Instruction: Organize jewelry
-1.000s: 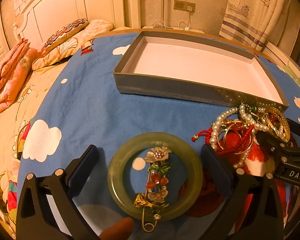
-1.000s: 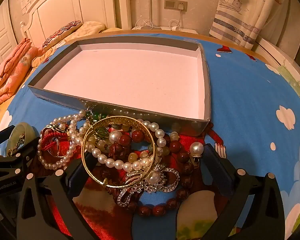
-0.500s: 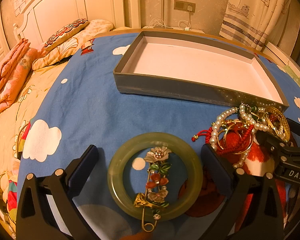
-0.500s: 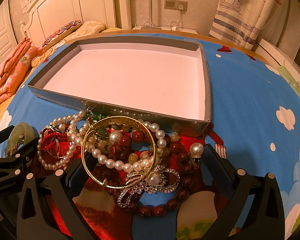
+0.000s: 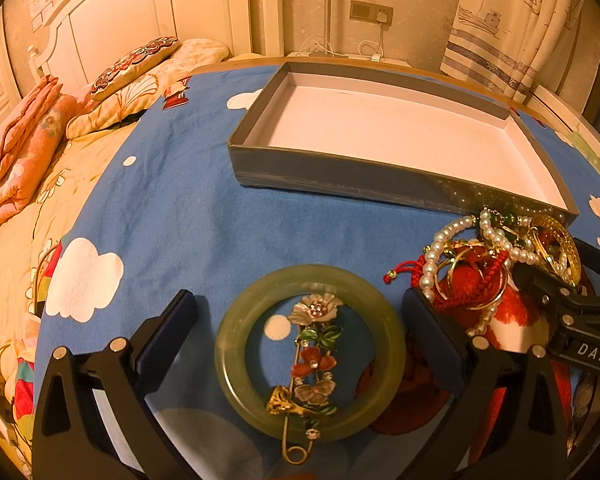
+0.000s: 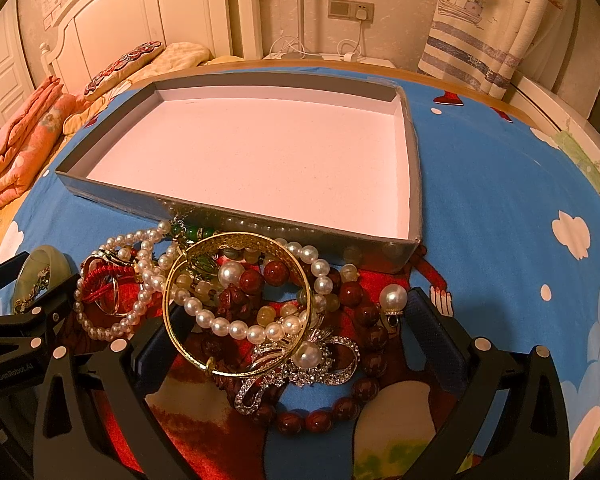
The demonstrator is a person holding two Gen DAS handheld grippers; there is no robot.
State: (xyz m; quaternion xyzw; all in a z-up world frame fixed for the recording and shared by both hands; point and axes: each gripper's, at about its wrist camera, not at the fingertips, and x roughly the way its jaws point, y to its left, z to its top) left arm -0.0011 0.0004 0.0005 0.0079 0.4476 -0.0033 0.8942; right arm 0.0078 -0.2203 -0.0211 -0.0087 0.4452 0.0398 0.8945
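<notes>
A green jade bangle lies flat on the blue cloth with a flower brooch pin lying across it. My left gripper is open, one finger on each side of the bangle, not touching it. A pile of jewelry lies in front of the grey box: gold bangle, pearl strands, dark red bead bracelet, rhinestone brooch, red cord bracelet. My right gripper is open around the pile. The box holds nothing.
The blue cartoon cloth covers a round table. A bed with pillows stands at the left and a curtain at the back right. The pile also shows in the left wrist view, touching the box's front wall.
Almost nothing has moved. A fingertip that showed at the bottom edge of the left wrist view one second ago has withdrawn.
</notes>
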